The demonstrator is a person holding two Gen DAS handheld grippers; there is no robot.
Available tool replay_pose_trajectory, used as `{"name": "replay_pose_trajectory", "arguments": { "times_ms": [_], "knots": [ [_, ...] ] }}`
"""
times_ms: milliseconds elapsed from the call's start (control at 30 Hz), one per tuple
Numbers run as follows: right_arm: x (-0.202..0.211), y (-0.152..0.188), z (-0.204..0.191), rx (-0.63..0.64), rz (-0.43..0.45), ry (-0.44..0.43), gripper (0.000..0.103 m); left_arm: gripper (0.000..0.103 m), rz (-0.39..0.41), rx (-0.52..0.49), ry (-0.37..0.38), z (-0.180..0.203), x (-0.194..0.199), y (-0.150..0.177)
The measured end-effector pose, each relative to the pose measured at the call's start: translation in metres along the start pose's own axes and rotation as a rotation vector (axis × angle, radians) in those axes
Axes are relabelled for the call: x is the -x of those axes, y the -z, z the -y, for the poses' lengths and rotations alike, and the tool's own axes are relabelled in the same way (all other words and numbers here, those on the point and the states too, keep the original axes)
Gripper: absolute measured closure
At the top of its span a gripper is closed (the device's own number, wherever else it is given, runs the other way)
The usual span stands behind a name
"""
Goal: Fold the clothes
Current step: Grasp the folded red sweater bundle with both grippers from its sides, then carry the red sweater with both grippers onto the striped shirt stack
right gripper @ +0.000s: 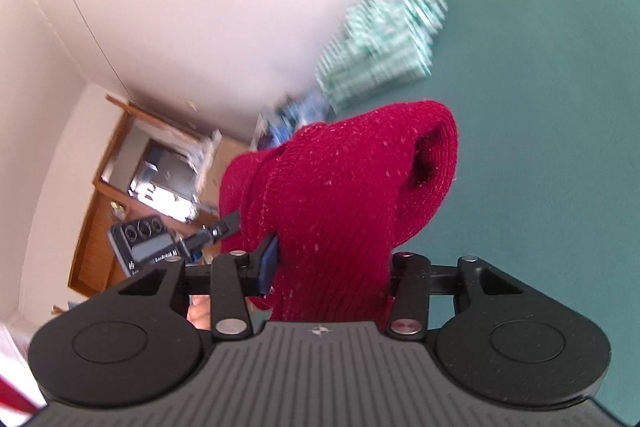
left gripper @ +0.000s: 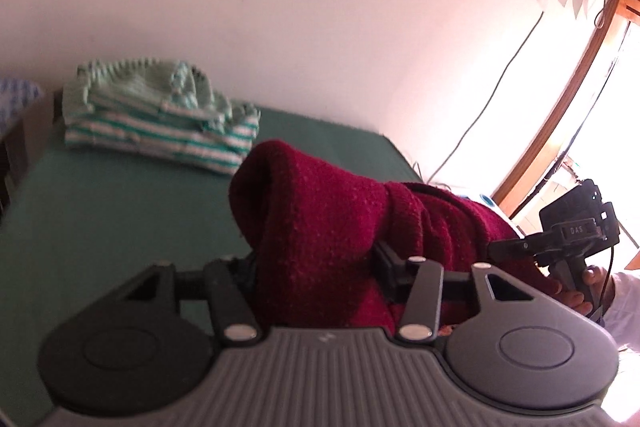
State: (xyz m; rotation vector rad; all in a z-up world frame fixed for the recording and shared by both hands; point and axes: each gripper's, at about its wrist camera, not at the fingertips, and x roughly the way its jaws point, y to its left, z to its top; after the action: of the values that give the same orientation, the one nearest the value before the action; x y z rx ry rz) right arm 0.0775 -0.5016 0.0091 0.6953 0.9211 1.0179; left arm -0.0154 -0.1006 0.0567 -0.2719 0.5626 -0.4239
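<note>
Left tool [left gripper: 316, 259] clamped on a bunched dark red knitted sweater [left gripper: 332, 219], right tool [right gripper: 332, 267] pinching the same knit, garment lifted clear above the green table [left gripper: 120, 195]; folded pile of green-and-white striped clothes [left gripper: 160, 115] well apart, near the wall

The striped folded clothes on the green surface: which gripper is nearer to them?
Left, probably. The striped pile lies just beyond the left gripper; the right gripper sits farther off.

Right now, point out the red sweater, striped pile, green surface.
red sweater [left gripper: 320, 211]: left wrist view, bunched knit.
striped pile [left gripper: 160, 123]: left wrist view, folded front edge.
green surface [left gripper: 120, 219]: left wrist view, bare patch.
</note>
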Motion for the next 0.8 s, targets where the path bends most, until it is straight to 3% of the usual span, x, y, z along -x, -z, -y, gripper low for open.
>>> {"name": "replay_pose_trajectory", "arguments": {
  "times_ms": [67,133,233,267,333,400,567,667,733,767,800],
  "knots": [
    [-0.015,-0.038,-0.021,0.05,0.041,0.011,0.057,0.064,0.032,-0.066,-0.022,-0.013,0.004,-0.044],
    [-0.034,-0.076,-0.039,0.079,0.089,0.024,0.06,0.072,0.058,-0.093,-0.033,-0.033,-0.003,-0.088],
    [-0.067,-0.123,-0.06,0.13,0.182,0.012,0.082,0.072,0.096,-0.125,-0.05,-0.067,-0.017,-0.149],
    [-0.081,-0.135,-0.065,0.142,0.205,0.009,0.082,0.072,0.108,-0.132,-0.058,-0.08,-0.024,-0.165],
    [-0.116,-0.153,-0.069,0.213,0.225,0.112,0.082,0.072,0.114,-0.162,-0.072,-0.108,-0.045,-0.189],
    [-0.15,-0.163,-0.058,0.249,0.211,0.245,0.082,0.073,0.043,-0.058,0.002,-0.15,-0.072,-0.193],
    [-0.178,-0.133,0.011,0.122,0.176,0.36,0.086,0.073,-0.089,0.009,0.035,-0.207,-0.122,-0.133],
    [-0.179,-0.128,0.044,0.049,0.186,0.36,0.077,0.071,-0.092,0.013,0.022,-0.222,-0.131,-0.108],
    [-0.18,-0.129,0.049,0.081,0.197,0.366,0.067,0.056,-0.051,-0.019,-0.004,-0.222,-0.125,-0.103],
    [-0.182,-0.131,0.047,0.124,0.192,0.383,0.058,0.051,-0.03,-0.036,-0.018,-0.221,-0.122,-0.101],
    [-0.184,-0.133,0.044,0.176,0.177,0.405,0.047,0.038,-0.019,-0.076,-0.054,-0.215,-0.121,-0.101]
  ]
}}
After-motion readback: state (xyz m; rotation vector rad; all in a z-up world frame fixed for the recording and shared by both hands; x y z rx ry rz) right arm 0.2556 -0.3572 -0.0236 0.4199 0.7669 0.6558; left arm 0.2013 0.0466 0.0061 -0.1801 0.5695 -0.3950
